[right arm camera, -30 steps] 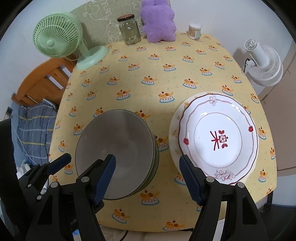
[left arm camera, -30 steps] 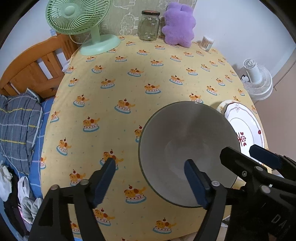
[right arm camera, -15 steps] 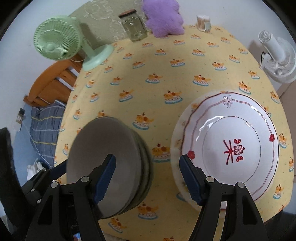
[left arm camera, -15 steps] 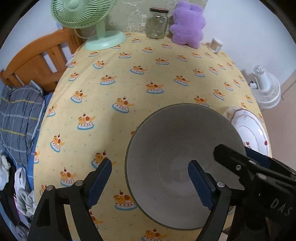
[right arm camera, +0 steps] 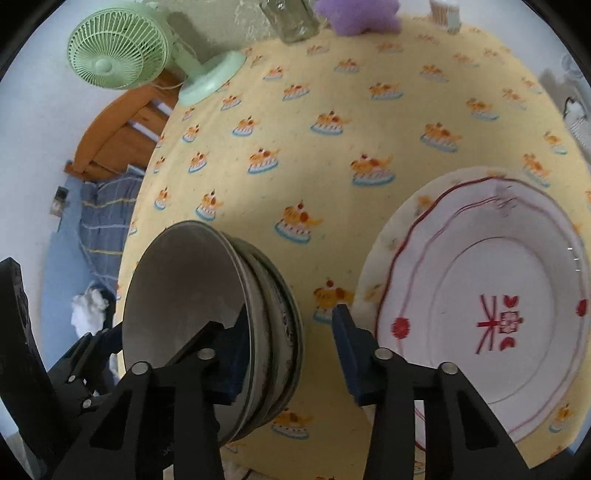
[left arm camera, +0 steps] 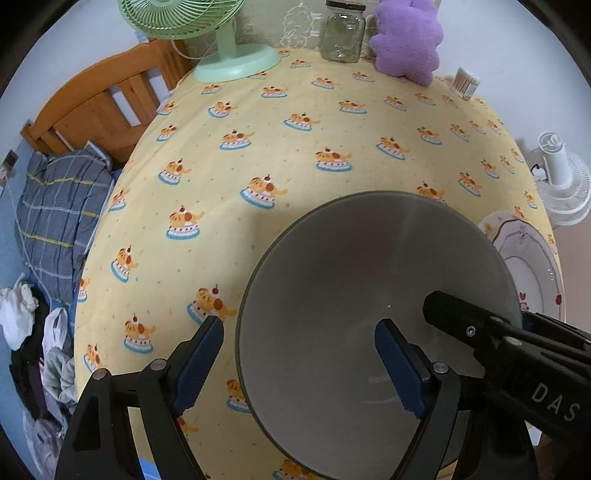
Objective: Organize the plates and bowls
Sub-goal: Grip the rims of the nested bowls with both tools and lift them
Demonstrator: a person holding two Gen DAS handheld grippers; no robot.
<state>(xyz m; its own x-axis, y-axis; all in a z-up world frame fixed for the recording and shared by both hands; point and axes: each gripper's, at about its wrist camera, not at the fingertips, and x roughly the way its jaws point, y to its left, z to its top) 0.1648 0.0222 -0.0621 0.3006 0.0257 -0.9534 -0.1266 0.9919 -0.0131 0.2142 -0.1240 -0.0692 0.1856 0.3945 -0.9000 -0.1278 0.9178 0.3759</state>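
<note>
A stack of grey bowls (left arm camera: 354, 280) (right arm camera: 184, 280) stands near the front edge of the yellow tablecloth. My left gripper (left arm camera: 299, 365) is open, its jaws straddling the near left rim of the top bowl. My right gripper (right arm camera: 288, 354) is open, its left finger inside the top bowl and its right finger outside the stack. A white plate with red trim (right arm camera: 491, 295) lies on the cloth to the right of the bowls; it also shows in the left wrist view (left arm camera: 532, 266).
A green desk fan (left arm camera: 221, 40), a glass jar (left arm camera: 341, 31), a purple plush toy (left arm camera: 406, 37) and a cotton swab holder (left arm camera: 466, 79) stand at the table's far edge. A wooden bed frame (left arm camera: 96, 107) is to the left, a white floor fan (left arm camera: 561, 177) to the right.
Both grippers have moved lower and closer to the bowls. The right gripper has shifted left, so its jaws now straddle the stack's right rim.
</note>
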